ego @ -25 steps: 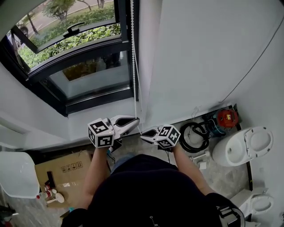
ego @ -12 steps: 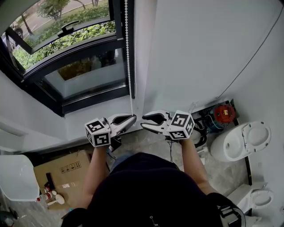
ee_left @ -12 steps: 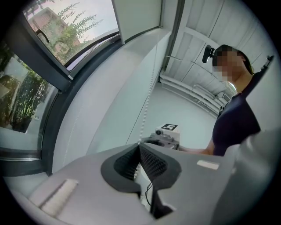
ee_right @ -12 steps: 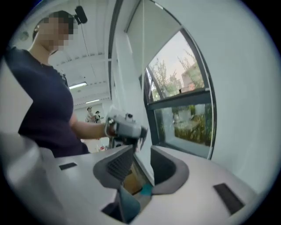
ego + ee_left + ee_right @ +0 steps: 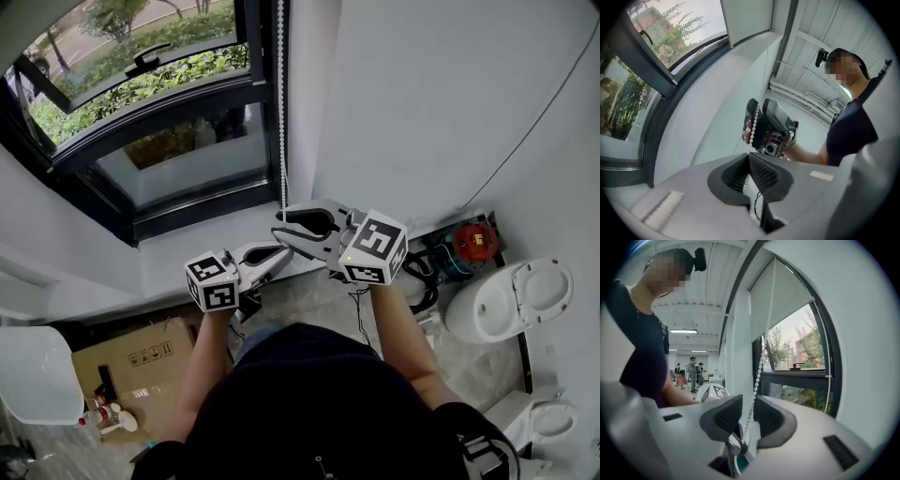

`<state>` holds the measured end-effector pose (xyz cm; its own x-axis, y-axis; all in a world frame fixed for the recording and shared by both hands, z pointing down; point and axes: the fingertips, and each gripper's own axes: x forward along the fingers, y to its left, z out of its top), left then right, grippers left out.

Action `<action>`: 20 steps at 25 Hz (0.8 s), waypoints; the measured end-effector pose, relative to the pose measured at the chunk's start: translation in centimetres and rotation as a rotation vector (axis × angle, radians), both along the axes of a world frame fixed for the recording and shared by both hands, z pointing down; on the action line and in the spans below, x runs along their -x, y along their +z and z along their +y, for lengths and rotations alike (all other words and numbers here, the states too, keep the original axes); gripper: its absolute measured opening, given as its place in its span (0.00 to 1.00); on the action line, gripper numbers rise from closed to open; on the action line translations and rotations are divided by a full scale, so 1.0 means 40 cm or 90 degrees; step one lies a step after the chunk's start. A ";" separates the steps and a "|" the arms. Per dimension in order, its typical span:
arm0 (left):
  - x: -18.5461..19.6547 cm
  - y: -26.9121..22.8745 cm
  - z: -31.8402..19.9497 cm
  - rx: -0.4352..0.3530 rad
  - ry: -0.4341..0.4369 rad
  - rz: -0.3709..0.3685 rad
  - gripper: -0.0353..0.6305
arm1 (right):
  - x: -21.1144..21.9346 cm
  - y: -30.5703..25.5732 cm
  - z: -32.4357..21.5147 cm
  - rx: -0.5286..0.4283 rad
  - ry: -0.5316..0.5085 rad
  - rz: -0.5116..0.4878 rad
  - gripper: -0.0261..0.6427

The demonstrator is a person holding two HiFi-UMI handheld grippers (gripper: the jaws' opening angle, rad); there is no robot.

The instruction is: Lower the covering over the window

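Observation:
A white bead chain [image 5: 281, 112] hangs down the right side of the dark-framed window [image 5: 169, 159]. The roller blind [image 5: 783, 291] covers only the top of the glass. My left gripper [image 5: 284, 253] points level and is shut on the chain [image 5: 750, 161] low down. My right gripper [image 5: 279, 225] is just above it. Its jaws have just been opening and stand apart, with the chain [image 5: 757, 380] running between them untouched by the pads [image 5: 724, 418]. From the left gripper view the right gripper [image 5: 757, 124] shows straight ahead, straddling the beads.
A white sill [image 5: 187, 248] runs under the window. A toilet [image 5: 511, 305], a red-topped device with coiled hose [image 5: 473, 246] and a cardboard box [image 5: 131, 361] stand on the floor below. The chain's second strand [image 5: 828, 362] hangs by the frame. People [image 5: 693, 371] stand far behind.
My right gripper let go of the chain below the left one, opened, and rose to sit above it around the chain. The left gripper stayed put, shut on the chain.

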<state>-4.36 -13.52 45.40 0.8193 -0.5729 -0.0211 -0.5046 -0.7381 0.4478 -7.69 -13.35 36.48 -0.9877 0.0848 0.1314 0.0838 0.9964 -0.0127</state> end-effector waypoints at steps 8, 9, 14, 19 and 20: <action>0.016 0.003 0.003 0.004 0.011 0.014 0.07 | 0.028 -0.144 -0.047 0.053 0.030 -0.108 0.16; 0.017 0.003 0.002 0.005 0.014 0.014 0.07 | 0.028 -0.161 -0.056 0.055 0.034 -0.117 0.16; 0.029 0.006 -0.007 0.014 0.024 0.014 0.07 | 0.047 -0.186 -0.079 0.029 0.047 -0.077 0.14; 0.038 0.010 -0.016 0.018 0.034 0.012 0.07 | 0.053 -0.182 -0.077 0.071 0.038 -0.065 0.08; 0.041 0.010 -0.018 0.015 0.035 0.014 0.07 | 0.052 -0.183 -0.079 0.085 0.035 -0.071 0.08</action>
